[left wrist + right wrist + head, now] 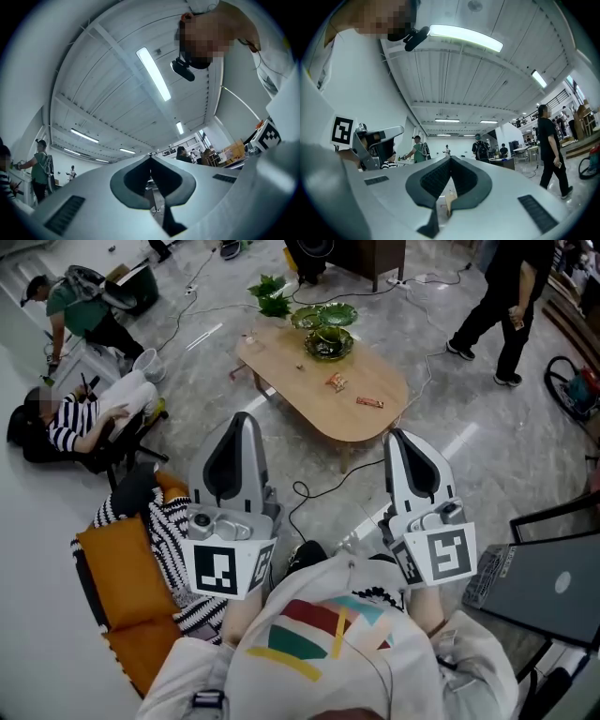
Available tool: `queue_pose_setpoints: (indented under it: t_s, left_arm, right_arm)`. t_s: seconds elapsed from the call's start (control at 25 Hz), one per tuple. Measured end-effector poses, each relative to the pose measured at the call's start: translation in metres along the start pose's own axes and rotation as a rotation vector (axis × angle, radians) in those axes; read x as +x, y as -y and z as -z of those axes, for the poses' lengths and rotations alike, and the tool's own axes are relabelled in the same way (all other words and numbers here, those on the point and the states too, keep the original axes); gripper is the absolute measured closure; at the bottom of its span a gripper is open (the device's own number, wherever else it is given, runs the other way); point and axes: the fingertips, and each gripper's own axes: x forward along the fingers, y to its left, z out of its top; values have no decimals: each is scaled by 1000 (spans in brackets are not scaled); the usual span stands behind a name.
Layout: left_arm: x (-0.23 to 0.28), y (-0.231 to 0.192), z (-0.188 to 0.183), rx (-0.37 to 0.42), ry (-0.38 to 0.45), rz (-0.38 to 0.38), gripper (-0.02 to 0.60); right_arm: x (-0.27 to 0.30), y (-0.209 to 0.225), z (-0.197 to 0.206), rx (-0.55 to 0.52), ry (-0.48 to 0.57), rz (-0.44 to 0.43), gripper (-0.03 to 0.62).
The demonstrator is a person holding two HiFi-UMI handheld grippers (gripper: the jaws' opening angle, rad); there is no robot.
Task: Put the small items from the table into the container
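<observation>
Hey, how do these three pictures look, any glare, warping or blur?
Head view: evenly lit and sharp, with pale streaks of reflected light on the floor. Left gripper view: strong fisheye bending, dark corners, a bright ceiling light. Right gripper view: same bending, its ceiling light blown out white.

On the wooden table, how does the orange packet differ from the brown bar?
The orange packet is short and stubby; the brown bar is long and thin. The orange packet lies nearer the green bowl, the brown bar nearer the table's edge. Both lie flat on the table.
</observation>
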Motion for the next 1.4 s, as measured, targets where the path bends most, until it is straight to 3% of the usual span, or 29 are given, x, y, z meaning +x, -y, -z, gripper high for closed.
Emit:
queue_pose_setpoints:
  t_s: [0.16,0.28,0.72,1.0,1.24,1.4]
  left_arm:
    - [10,3,10,11,-17,15,574]
    - [14,-7,8,36,-13,-14,574]
    - [23,-62,52,-9,-73,-74,574]
    - [76,-114,103,-60,-72,-31,574]
    - [138,-191,163,-126,-95,18,574]
    - [191,-247,192,-141,-80,82,574]
  right_arm:
    - [8,8,13,-5,-40,-7,580]
    - [17,11,22,4,-68,-24,580]
    - [70,4,56,66,-132,-85,580]
    - [152,13,72,53,-124,-50,580]
    - [250,10,92,17,-161,-6,580]
    - [327,11,102,89,-176,26,580]
